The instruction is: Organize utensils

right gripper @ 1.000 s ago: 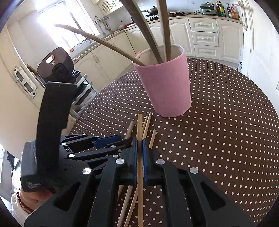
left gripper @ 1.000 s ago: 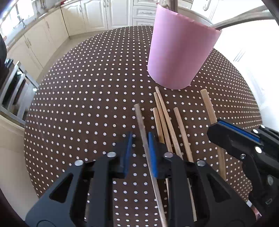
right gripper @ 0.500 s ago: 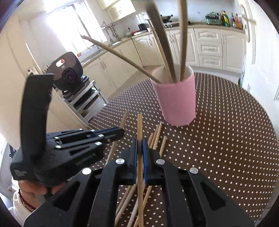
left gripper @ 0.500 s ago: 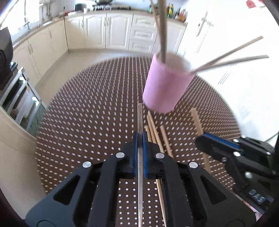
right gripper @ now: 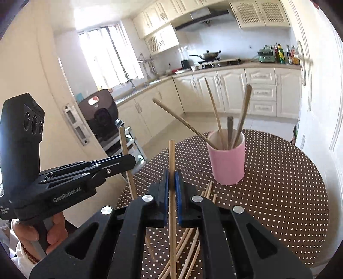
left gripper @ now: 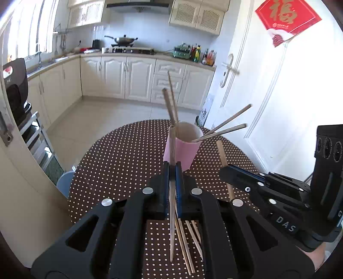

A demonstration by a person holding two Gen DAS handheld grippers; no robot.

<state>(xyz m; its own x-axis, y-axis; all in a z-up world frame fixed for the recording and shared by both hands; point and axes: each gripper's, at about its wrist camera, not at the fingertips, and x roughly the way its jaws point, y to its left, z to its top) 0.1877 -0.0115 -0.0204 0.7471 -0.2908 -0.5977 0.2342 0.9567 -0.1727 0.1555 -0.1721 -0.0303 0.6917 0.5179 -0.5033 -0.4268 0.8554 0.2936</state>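
Two handheld grippers were raised above a round counter (left gripper: 120,163) covered in a brown cloth with white polka dots, in a cream-coloured kitchen.

The left gripper (left gripper: 172,171) had its blue-padded jaws closed on a wooden chopstick (left gripper: 172,148), which stood nearly upright between them, its top end overlapping the view of a pink cup (left gripper: 182,153) farther back on the counter. From the right wrist view, this same gripper (right gripper: 126,162) appeared at the left, held by a person's hand (right gripper: 38,234), with its chopstick (right gripper: 125,154) rising at a slight tilt.

The right gripper (right gripper: 171,182) had its jaws closed on a second wooden chopstick (right gripper: 172,158), also held nearly upright. In the left wrist view it (left gripper: 227,169) sat at the right, with its chopstick (left gripper: 221,153) poking up beyond the jaws.

The pink cup (right gripper: 227,163) stood upright toward the far side of the counter, well apart from both grippers. It held several darker utensil handles (right gripper: 242,115) leaning outward at different angles over the rim.

More loose wooden chopsticks (right gripper: 193,242) lay flat on the cloth below the grippers, roughly side by side, pointing toward the cup; in the left wrist view they (left gripper: 188,242) showed beneath the gripper body.

Behind were white cabinets (left gripper: 128,77) and a wok on a stove (left gripper: 123,39). A red paper decoration (left gripper: 285,17) hung on a white door.
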